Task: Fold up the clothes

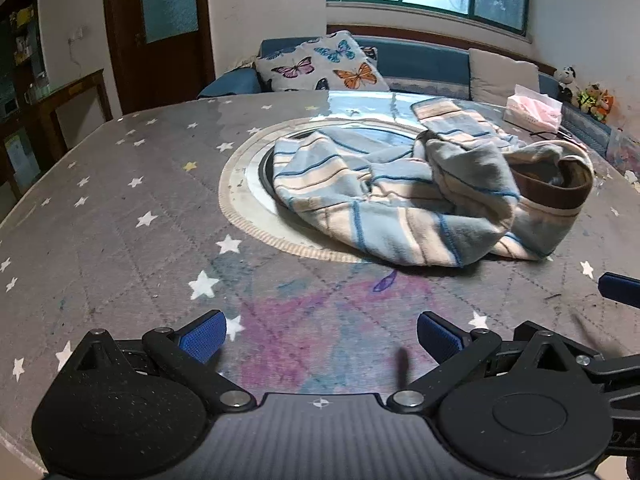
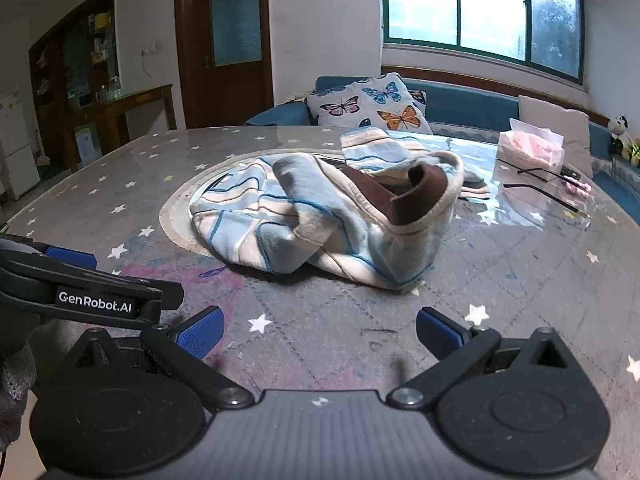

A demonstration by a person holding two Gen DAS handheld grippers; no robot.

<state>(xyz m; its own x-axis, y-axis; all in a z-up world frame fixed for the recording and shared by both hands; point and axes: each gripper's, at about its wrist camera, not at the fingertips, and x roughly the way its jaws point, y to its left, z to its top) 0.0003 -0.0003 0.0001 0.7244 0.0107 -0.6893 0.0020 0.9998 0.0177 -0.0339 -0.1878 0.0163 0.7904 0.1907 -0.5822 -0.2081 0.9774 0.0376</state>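
A crumpled striped garment (image 1: pixel 420 196), pale blue and cream with a brown collar band, lies in a heap on the round table (image 1: pixel 120 208), partly over the inset centre ring. The right wrist view shows the same garment (image 2: pixel 320 216) from the other side. My left gripper (image 1: pixel 320 340) is open and empty, hovering near the table's front edge, well short of the cloth. My right gripper (image 2: pixel 318 334) is also open and empty, in front of the garment's near edge. A blue fingertip of the right gripper (image 1: pixel 620 288) shows at the far right of the left wrist view.
A pink tissue box (image 2: pixel 532 146) and black-framed glasses (image 2: pixel 540 184) lie on the table's far right. A sofa with a butterfly cushion (image 1: pixel 324 64) stands behind the table, under a window. A wooden door and shelves are at the back left.
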